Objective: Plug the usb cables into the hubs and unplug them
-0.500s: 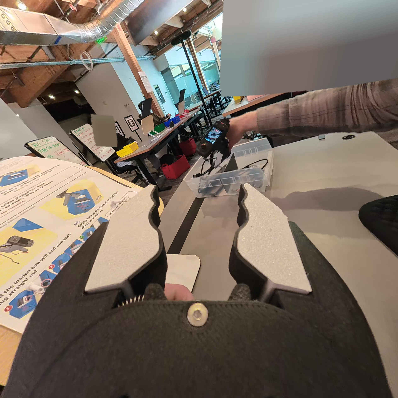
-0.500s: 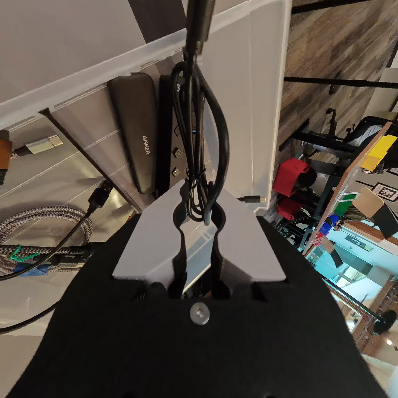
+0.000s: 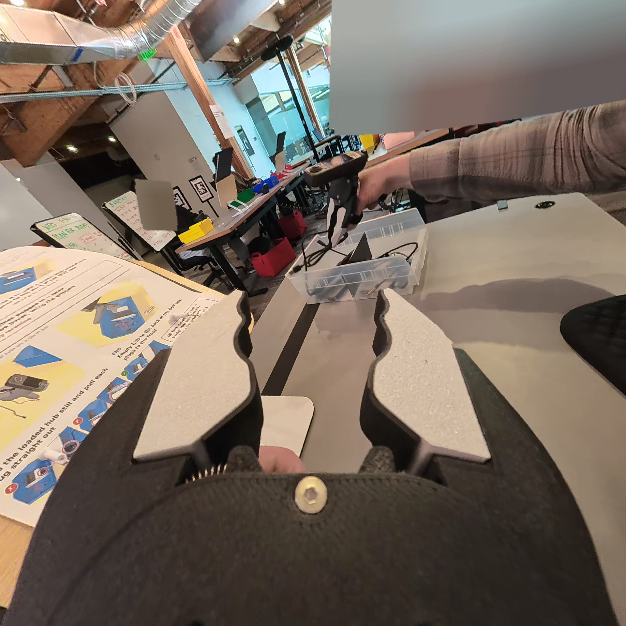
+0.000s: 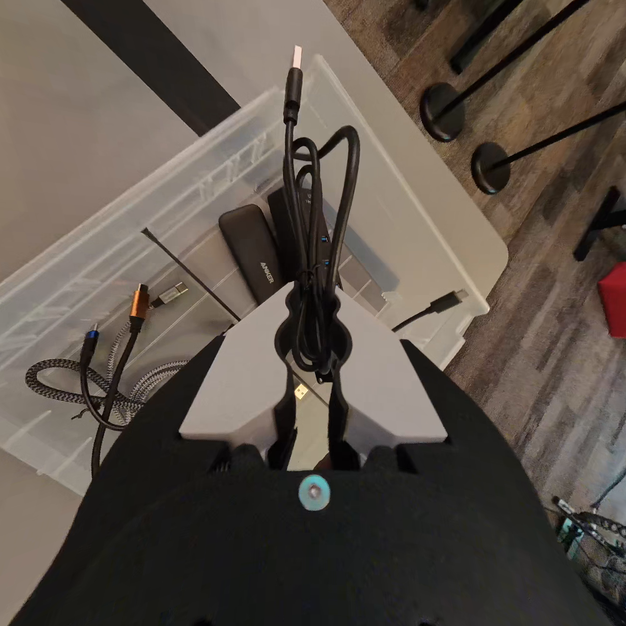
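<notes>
Right wrist view, fingers [image 4: 313, 305] hide cable [image 4: 305, 203] bundle's lower loops

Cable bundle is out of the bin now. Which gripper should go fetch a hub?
Probably the left. The left gripper is open and empty, though well short of the clear bin. The right gripper is shut on the black cable bundle above the hubs.

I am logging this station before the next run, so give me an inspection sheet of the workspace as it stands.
Surface: grey table, dark seam along it.
Job's things: two black hubs in the clear bin; bundled black USB cable.
Clutter: instruction sheet, white pad.
Grippers: left hand-held gripper open, empty; right hand-held gripper shut on the bundled black USB cable above the bin.
Cables: braided cables in the bin's other compartment.
Surroundings: desks, red crates, whiteboards.
</notes>
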Motion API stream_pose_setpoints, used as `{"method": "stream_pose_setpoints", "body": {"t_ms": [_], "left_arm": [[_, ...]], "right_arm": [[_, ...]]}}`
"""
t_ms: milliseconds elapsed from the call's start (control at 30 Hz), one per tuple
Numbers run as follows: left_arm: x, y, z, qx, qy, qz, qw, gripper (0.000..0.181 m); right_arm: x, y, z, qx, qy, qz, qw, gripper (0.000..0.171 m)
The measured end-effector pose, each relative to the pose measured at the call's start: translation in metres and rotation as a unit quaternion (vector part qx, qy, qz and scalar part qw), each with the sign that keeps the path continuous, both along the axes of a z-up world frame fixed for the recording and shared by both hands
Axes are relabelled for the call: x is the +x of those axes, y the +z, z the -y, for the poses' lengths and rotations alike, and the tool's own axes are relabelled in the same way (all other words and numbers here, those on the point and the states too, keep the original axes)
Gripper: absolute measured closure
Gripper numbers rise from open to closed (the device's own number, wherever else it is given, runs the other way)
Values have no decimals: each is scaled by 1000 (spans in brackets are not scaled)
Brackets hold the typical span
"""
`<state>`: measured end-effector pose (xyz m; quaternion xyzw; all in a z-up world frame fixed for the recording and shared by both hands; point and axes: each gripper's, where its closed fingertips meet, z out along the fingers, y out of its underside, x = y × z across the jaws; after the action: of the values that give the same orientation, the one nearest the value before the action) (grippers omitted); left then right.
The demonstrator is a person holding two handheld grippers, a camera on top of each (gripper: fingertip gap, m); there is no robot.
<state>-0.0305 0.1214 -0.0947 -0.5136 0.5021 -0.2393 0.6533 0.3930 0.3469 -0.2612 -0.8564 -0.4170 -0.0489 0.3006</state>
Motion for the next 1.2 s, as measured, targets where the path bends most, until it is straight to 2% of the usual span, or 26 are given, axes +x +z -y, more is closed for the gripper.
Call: {"method": "stream_pose_setpoints", "body": {"t_ms": [100,133,233,300,400,500,600,667,833,900,933,1000,1100,1200], "left_arm": [[3,-2,2,2,-3,-9,1000,111],[4,-3,3,1,-4,-11,1000,111],[5,-4,2,-2,-6,-13,1000,111],[6,-7,2,-3,-7,-16,1000,111],[6,-10,-1,-3,2,-26,1000,111],[5,-13,-5,0,14,-38,999,110],[3,-11,-8,2,25,-34,999,110],[1,-9,-11,4,35,-26,999,112],[-6,0,-15,17,60,-15,998,123],[-9,4,-17,19,74,-9,997,134],[-12,6,-22,18,92,-3,996,145],[-16,10,-27,17,109,9,994,150],[-18,10,-30,22,119,12,993,144],[-18,9,-32,33,131,-2,991,129]], "right_arm": [[8,-9,-2,-7,-21,-27,999,159],[19,-19,-2,-17,-33,0,999,159],[57,-53,3,-52,-45,161,985,159],[57,-55,-2,-38,-50,185,981,156],[50,-38,-6,-20,-50,210,976,128],[50,-6,-7,14,-51,274,960,115],[34,26,-1,45,-56,282,957,103],[18,47,1,70,-65,254,963,98],[-38,118,9,189,-73,203,958,110],[-80,147,20,244,-59,156,955,101],[-108,161,28,266,-44,115,956,100],[-178,185,53,302,16,3,953,99],[-270,217,99,338,104,-148,924,100],[-328,231,135,334,156,-249,896,103]]}}
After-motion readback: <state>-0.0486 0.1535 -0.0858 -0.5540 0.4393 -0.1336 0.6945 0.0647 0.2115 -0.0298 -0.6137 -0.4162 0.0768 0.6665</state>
